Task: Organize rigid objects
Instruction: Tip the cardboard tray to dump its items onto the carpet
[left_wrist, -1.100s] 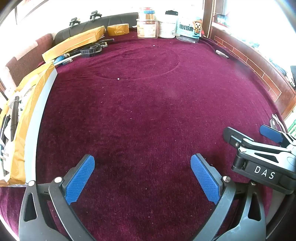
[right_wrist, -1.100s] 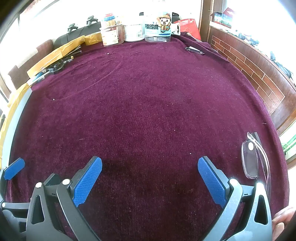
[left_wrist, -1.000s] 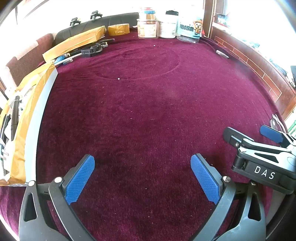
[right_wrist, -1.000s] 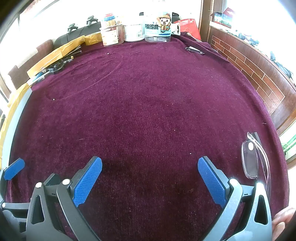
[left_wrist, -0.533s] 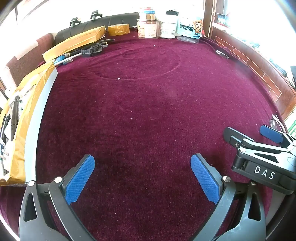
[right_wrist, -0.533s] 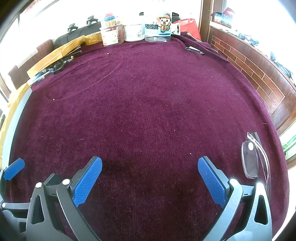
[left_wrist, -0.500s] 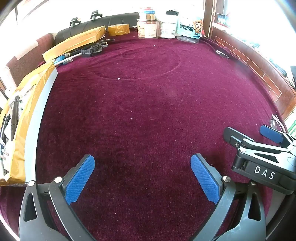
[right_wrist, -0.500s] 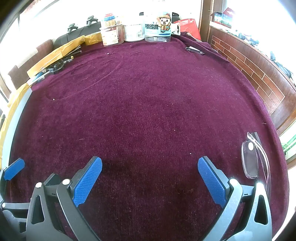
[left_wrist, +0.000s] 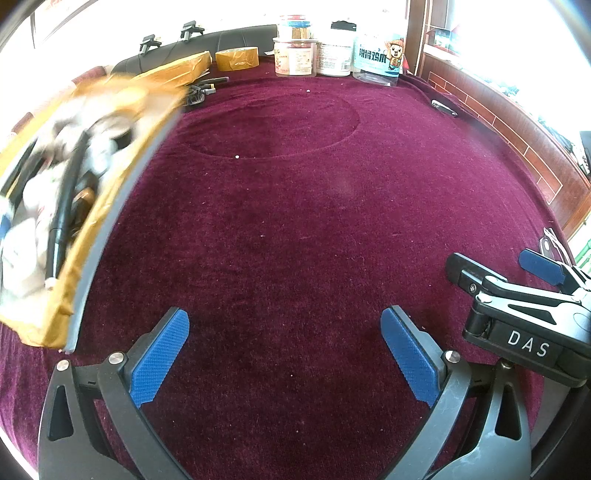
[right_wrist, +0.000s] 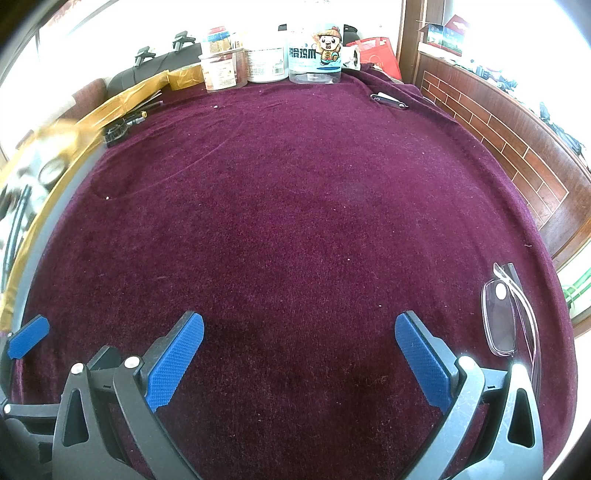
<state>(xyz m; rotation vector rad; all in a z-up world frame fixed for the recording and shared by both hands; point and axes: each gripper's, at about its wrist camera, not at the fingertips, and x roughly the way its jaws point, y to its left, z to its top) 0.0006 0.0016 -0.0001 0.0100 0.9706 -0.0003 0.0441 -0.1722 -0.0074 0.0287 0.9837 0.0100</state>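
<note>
Left wrist view: the left tool (left_wrist: 284, 354) hangs low over a worktop covered in dark maroon velvet cloth (left_wrist: 295, 221), its two blue-padded fingers (left_wrist: 159, 359) spread wide with nothing between them. To the left, a tape-wrapped yellow-brown cardboard box (left_wrist: 74, 206) appears blurred; a black cable and pale wrapped items can be made out inside it, though the blur hides detail. Beyond the box lies a flat parcel in yellow tape (left_wrist: 173, 72), then a roll of brown packing tape (left_wrist: 236, 61). Along the far edge stand three plastic jars (left_wrist: 314, 55), the rightmost printed with a cartoon figure. A small black and silver folding tool (left_wrist: 443, 107) lies near the far right edge. At the lower right, the black body of the right tool, marked DAS, shows beside the left one.

Right wrist view: the right tool (right_wrist: 299, 354) is likewise spread wide and empty, close above the cloth. Just beside its right finger, near the worktop's right edge, lies a pair of clear-framed folded spectacles (right_wrist: 502, 317), resting on the cloth and apart from the finger. A red bag (right_wrist: 376, 55) sits behind the jars, and a brick-patterned wall panel (right_wrist: 517, 147) runs along the right.
</note>
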